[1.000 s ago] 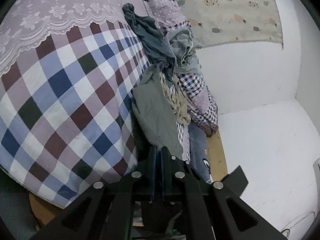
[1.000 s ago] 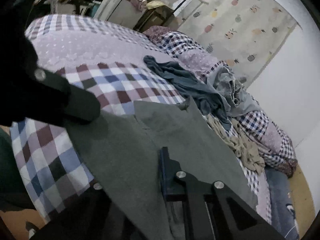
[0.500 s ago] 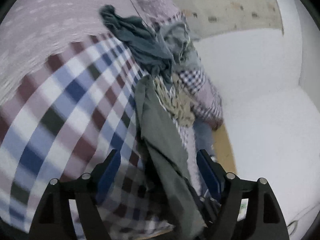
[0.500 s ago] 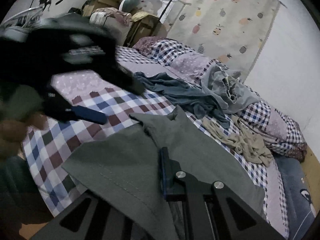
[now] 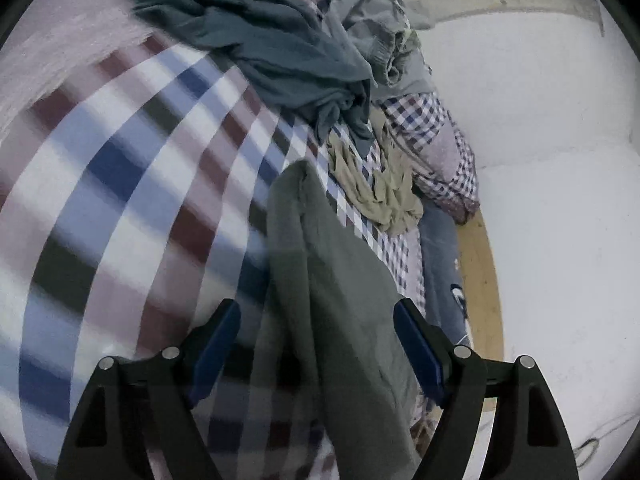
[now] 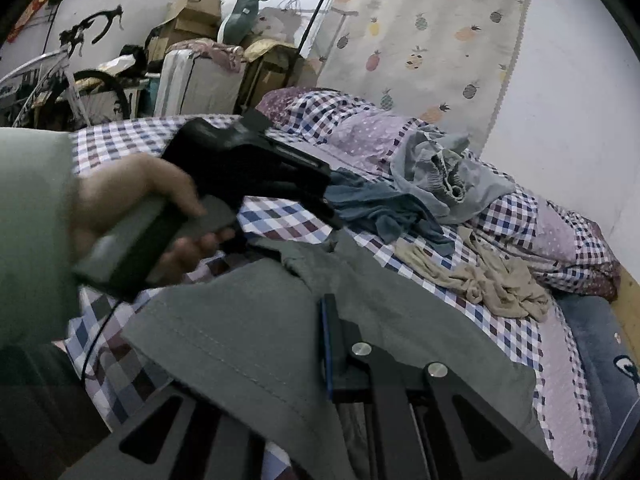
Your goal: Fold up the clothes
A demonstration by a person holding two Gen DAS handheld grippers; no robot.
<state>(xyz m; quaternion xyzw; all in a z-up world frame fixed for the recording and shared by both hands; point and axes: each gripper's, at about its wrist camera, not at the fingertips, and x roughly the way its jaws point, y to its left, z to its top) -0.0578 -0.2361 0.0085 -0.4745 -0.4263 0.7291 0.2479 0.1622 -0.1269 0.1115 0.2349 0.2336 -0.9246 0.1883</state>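
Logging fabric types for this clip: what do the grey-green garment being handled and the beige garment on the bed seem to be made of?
The grey-green garment looks like matte, cotton-like knit, probably jersey: a stitched hem line shows and it drapes in soft, broad folds. The beige garment looks thinner and limper, crumpled into many fine wrinkles; the fibre cannot be told. The right gripper is shut on the grey-green garment.

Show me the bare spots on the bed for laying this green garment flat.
Bare checked quilt lies left of the green garment, below the teal garment. Crowded on the right: beige clothes and grey clothes.
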